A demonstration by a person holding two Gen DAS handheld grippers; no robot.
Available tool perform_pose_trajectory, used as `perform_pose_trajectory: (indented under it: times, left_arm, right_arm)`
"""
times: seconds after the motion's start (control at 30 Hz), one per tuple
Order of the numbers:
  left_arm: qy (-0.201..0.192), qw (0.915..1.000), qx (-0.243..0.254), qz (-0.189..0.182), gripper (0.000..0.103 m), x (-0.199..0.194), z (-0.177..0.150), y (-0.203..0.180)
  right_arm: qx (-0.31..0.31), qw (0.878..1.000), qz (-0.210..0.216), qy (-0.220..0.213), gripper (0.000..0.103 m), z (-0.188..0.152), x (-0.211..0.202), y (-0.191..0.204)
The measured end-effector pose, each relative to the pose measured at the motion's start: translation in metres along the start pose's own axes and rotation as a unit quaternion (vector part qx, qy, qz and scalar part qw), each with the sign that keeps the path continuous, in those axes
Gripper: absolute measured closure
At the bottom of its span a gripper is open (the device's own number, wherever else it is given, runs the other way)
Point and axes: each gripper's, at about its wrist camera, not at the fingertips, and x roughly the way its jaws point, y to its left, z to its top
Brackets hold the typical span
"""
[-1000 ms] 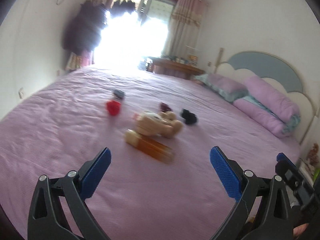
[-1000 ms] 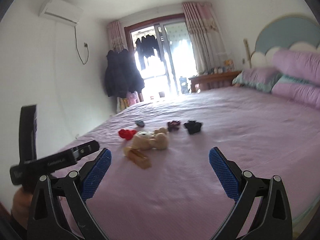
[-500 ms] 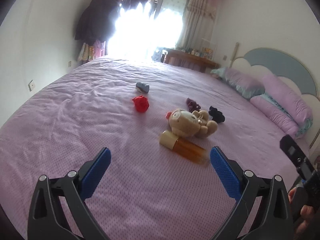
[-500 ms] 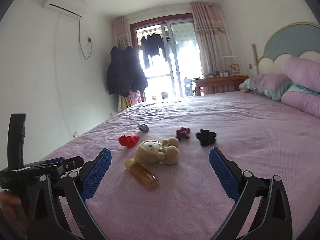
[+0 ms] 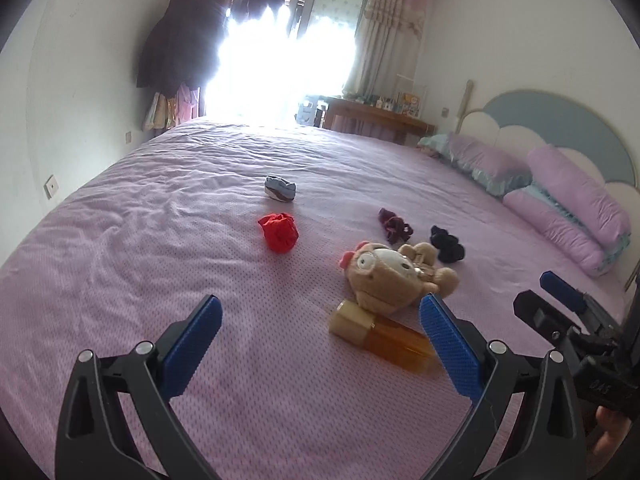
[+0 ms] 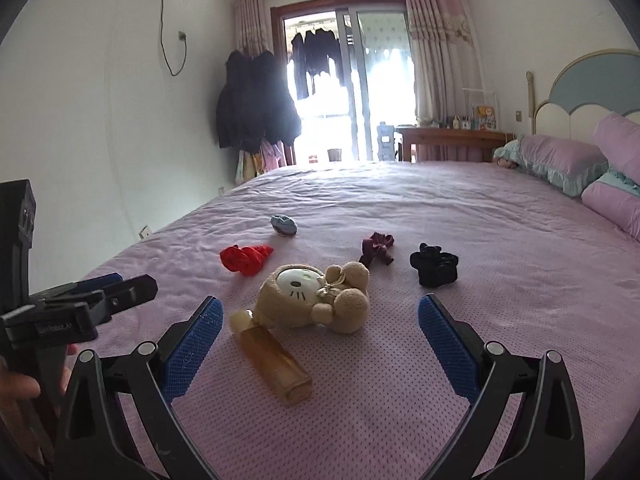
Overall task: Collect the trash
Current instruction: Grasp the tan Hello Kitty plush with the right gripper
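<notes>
An amber plastic bottle (image 5: 382, 340) lies on its side on the purple bed, touching a tan plush toy (image 5: 394, 276); both also show in the right wrist view, the bottle (image 6: 272, 356) and the toy (image 6: 316, 298). A red crumpled item (image 5: 279, 231) (image 6: 245, 259), a grey-blue bundle (image 5: 280, 188) (image 6: 283, 225), a maroon bundle (image 5: 394, 225) (image 6: 376, 247) and a black bundle (image 5: 447, 243) (image 6: 434, 264) lie around them. My left gripper (image 5: 320, 340) is open and empty, left of the bottle. My right gripper (image 6: 318, 344) is open and empty above the bottle.
The purple bedsheet (image 5: 140, 240) covers a wide bed. Pillows (image 5: 572, 204) and a headboard (image 5: 560, 120) stand at the right. A wooden desk (image 6: 452, 140) and hanging coats (image 6: 256, 100) stand by the bright balcony door.
Both grippers have moved closer to the bottle and plush toy. The items now sit larger and lower in both views. Both grippers stay open.
</notes>
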Motion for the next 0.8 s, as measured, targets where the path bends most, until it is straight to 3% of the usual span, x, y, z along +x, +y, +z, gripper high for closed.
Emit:
perform_pose_trajectory:
  times: [0.13,0.2,0.4,0.47,0.57,0.63,0.67,0.8]
  left_arm:
    - [0.004,1.0,0.005,-0.007,0.004,0.017,0.003,0.0]
    - [0.005,0.9999,0.008,-0.014,0.004,0.026,0.005,-0.001]
    - [-0.007,0.9996,0.025,-0.012,0.004,0.043,0.018,0.0]
    - [-0.005,0.9996,0.026,-0.004,0.004,0.049,0.022,0.002]
    - [-0.003,0.9998,0.02,0.0,0.004,0.056,0.027,0.007]
    - [-0.003,0.9998,0.017,0.001,0.004,0.059,0.027,0.009]
    - [-0.003,0.9999,0.016,0.002,0.004,0.06,0.026,0.01]
    - [0.007,0.9999,0.014,0.008,0.004,0.067,0.023,0.013]
  right_arm:
    - [0.018,1.0,0.009,0.017,0.01,0.004,0.019,-0.011]
    - [0.022,0.999,0.009,0.033,0.015,0.005,0.031,-0.016]
    - [0.057,0.993,0.027,0.098,0.033,0.006,0.075,-0.036]
    - [0.074,0.989,0.034,0.122,0.045,0.004,0.091,-0.043]
    - [0.094,0.984,0.049,0.146,0.05,0.001,0.109,-0.048]
    - [0.105,0.981,0.053,0.155,0.057,-0.002,0.118,-0.05]
    - [0.108,0.979,0.06,0.161,0.065,-0.003,0.123,-0.05]
    - [0.1,0.983,0.054,0.147,0.073,-0.004,0.123,-0.048]
